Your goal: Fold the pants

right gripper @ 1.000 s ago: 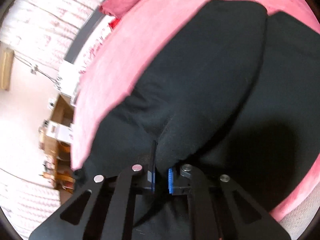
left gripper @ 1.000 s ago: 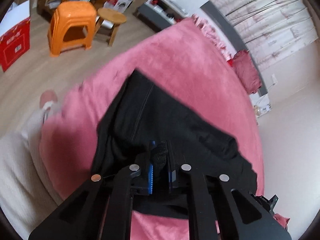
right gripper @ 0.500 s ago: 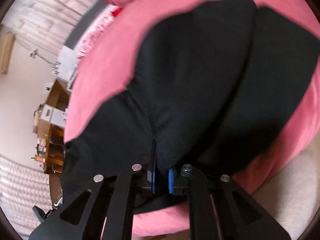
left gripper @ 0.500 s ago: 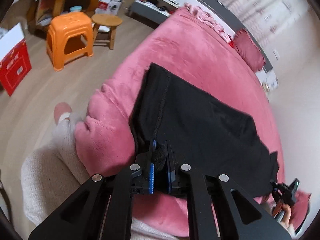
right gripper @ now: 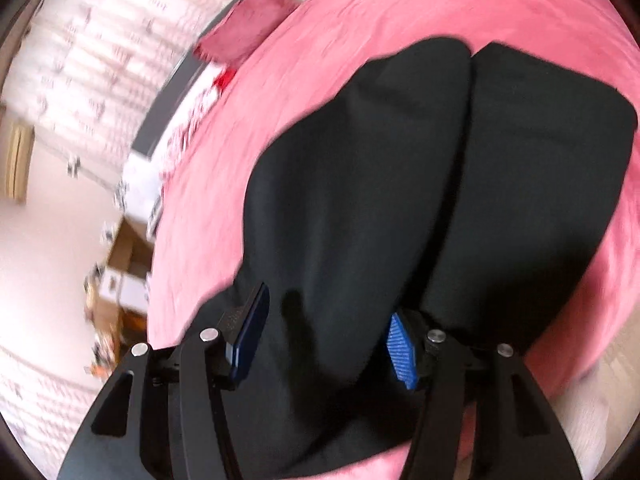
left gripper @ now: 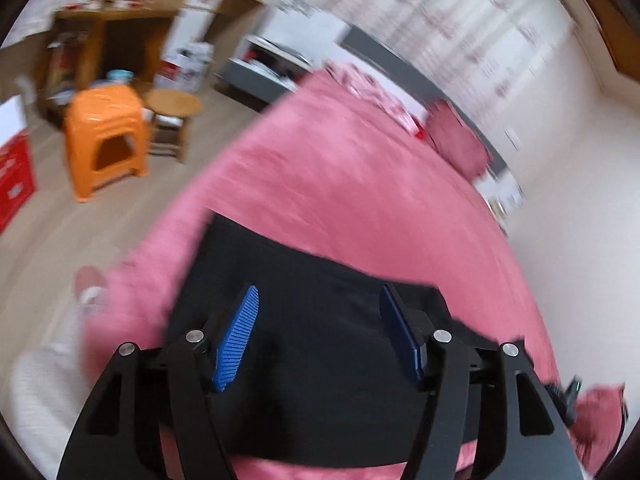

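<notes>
Black pants point(left gripper: 320, 360) lying flat on pink bed point(left gripper: 360, 184); left tool point(left gripper: 320, 334) and right tool point(right gripper: 324, 336) spread wide, pinching nothing.

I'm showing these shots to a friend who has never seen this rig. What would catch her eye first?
Probably the black pants, lying folded on the bright pink blanket that fills the middle of both views. Next, the blue-padded fingers of the left gripper and right gripper, both spread wide open just above the cloth. The orange stool on the floor to the left stands out too.
</notes>
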### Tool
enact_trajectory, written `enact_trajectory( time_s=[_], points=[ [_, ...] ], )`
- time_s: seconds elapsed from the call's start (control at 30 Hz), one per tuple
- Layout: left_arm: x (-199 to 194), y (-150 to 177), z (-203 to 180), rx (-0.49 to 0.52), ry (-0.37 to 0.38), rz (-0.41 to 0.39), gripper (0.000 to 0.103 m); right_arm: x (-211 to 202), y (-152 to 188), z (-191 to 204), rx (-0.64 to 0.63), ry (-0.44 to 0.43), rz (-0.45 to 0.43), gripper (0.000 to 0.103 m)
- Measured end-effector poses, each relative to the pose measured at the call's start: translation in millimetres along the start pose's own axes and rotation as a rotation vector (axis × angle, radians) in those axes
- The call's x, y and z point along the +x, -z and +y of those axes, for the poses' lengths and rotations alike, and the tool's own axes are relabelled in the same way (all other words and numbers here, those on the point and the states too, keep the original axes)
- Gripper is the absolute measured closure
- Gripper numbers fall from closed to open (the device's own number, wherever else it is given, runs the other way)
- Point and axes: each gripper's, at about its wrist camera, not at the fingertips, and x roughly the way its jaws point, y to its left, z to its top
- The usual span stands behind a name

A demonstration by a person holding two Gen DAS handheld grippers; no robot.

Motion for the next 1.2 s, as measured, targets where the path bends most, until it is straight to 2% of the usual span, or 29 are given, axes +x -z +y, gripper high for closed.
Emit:
enact_trajectory(
  time_s=[0.13,0.23,0.27,0.3,0.37,0.47,0.57,0.7,0.8,0.9,0.97,1.03,1.07,1.1,1.17,1.2],
  points=[
    [60,13,-17,0.024,0.028,0.108,0.042,5,-38,-20,0.082,0.015,-0.068,0.047],
    [96,22,-23,0.044,-0.028,0.17,0.041,9,-68,-40,0.137,0.058,-0.111,0.053],
    [100,25,-24,0.049,-0.044,0.181,0.042,11,-75,-46,0.148,0.069,-0.119,0.062],
    [104,28,-23,0.063,-0.059,0.185,0.041,13,-84,-51,0.158,0.08,-0.122,0.077],
    [101,33,-24,0.093,-0.063,0.179,0.04,11,-93,-57,0.158,0.101,-0.125,0.094],
    [101,34,-23,0.097,-0.059,0.176,0.04,-1,-94,-50,0.124,0.089,-0.144,0.096],
    [102,33,-24,0.093,-0.052,0.172,0.036,-24,-85,-39,0.096,0.081,-0.187,0.096],
    [103,39,-31,0.131,-0.066,0.172,0.031,-56,-72,-43,0.05,0.145,-0.224,0.096],
    [105,38,-32,0.141,-0.072,0.173,0.031,-65,-57,-55,0.035,0.202,-0.217,0.096],
    [105,37,-32,0.139,-0.071,0.174,0.031,-54,-45,-71,0.094,0.235,-0.18,0.095],
    [105,37,-32,0.141,-0.073,0.174,0.031,-54,-43,-82,0.128,0.224,-0.181,0.09],
    [104,37,-33,0.142,-0.082,0.176,0.031,-66,-43,-86,0.145,0.222,-0.209,0.075],
    [102,36,-34,0.14,-0.089,0.177,0.031,-74,-45,-85,0.142,0.245,-0.244,0.063],
    [100,35,-36,0.139,-0.098,0.173,0.031,-85,-43,-79,0.126,0.285,-0.287,0.057],
    [92,33,-44,0.148,-0.094,0.147,0.031,-97,-39,-51,0.061,0.385,-0.373,0.055],
    [89,33,-50,0.16,-0.081,0.136,0.031,-99,-37,-31,-0.011,0.397,-0.416,0.055]
  ],
)
